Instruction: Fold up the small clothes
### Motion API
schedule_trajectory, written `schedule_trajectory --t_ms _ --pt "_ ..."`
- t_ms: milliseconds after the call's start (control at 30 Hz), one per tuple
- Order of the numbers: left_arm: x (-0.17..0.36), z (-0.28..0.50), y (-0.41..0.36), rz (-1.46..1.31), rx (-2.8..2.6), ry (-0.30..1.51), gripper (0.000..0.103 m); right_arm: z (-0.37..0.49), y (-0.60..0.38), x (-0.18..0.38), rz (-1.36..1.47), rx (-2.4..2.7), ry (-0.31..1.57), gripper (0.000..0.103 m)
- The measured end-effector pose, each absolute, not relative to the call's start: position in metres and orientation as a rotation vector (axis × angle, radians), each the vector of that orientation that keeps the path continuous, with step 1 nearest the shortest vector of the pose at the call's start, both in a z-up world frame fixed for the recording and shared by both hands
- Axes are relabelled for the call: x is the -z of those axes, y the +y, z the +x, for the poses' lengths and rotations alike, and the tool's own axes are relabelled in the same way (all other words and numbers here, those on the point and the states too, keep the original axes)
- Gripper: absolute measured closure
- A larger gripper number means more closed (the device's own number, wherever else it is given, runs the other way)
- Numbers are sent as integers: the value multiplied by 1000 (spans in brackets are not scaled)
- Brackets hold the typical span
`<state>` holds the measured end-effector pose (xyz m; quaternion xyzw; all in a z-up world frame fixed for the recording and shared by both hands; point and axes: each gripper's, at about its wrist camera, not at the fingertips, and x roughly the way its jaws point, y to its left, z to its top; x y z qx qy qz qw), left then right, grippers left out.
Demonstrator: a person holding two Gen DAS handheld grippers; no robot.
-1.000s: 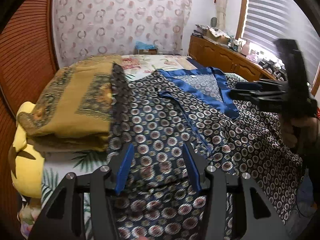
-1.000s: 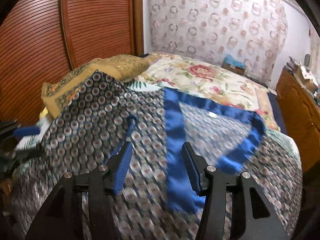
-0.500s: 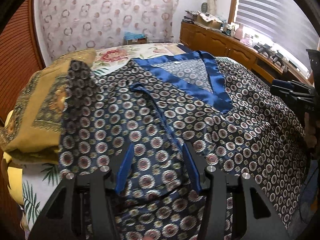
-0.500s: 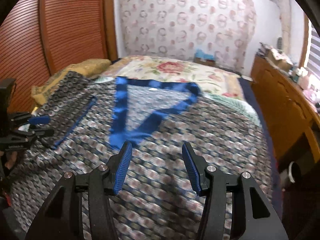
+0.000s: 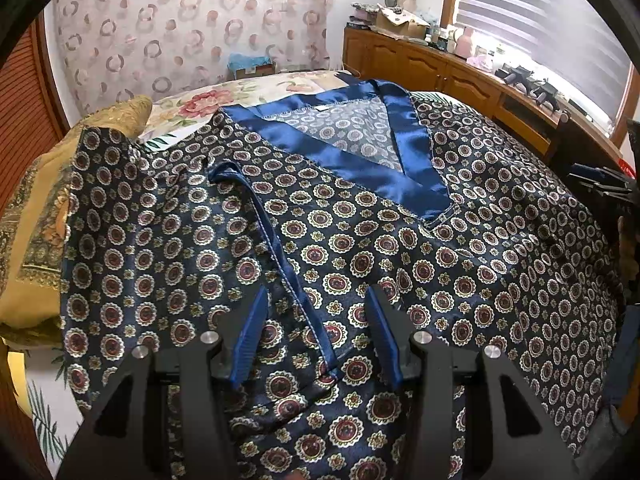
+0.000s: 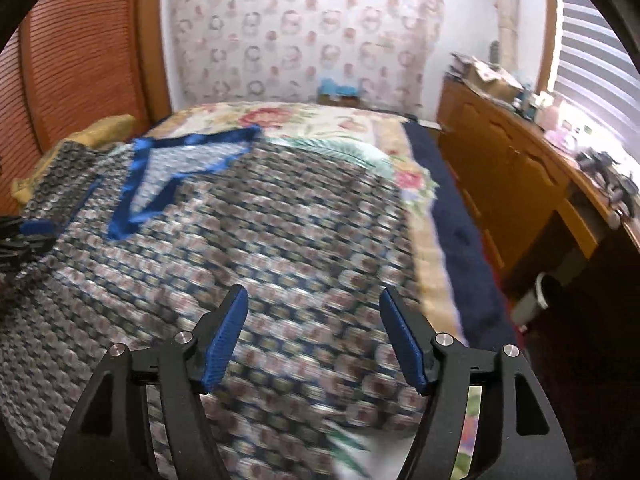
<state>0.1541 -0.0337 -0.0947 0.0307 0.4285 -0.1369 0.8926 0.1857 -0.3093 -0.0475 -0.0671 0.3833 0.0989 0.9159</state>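
A navy garment [image 5: 400, 248] with a medallion print and a blue satin V-collar [image 5: 360, 160] lies spread flat on the bed. My left gripper [image 5: 317, 294] hovers open over its near left part. A blue trim strip [image 5: 276, 248] runs on the cloth below the gap, and the pads press nothing. My right gripper [image 6: 313, 292] is above the garment [image 6: 280, 240] near its right edge. Its jaws are opening and hold nothing. The right wrist view is blurred by motion. Each gripper shows at the edge of the other's view, the right gripper [image 5: 600, 184] and the left gripper [image 6: 32, 232].
A folded yellow blanket [image 5: 36, 240] lies left of the garment, partly under its sleeve. The floral bedsheet [image 5: 208, 104] extends beyond the collar. A cluttered wooden dresser [image 6: 520, 168] runs along the right of the bed, and a slatted wooden door [image 6: 80, 60] stands at the left.
The left gripper slid right over the garment, away from the yellow blanket. The right gripper swung right toward the garment's right edge, and its jaws widened.
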Motion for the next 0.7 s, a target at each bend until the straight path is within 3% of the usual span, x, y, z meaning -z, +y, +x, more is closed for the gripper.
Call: schedule_trajectory --t_ms 233,533,700 --pt "100 153 -40 105 274 877 53 184 -349 63 -80 -176 845 33" --pt "101 154 -43 110 292 880 45 174 -371 75 -9 -212 885 34" --pt "101 154 -43 111 295 879 44 165 -377 79 27 -238 884 52"
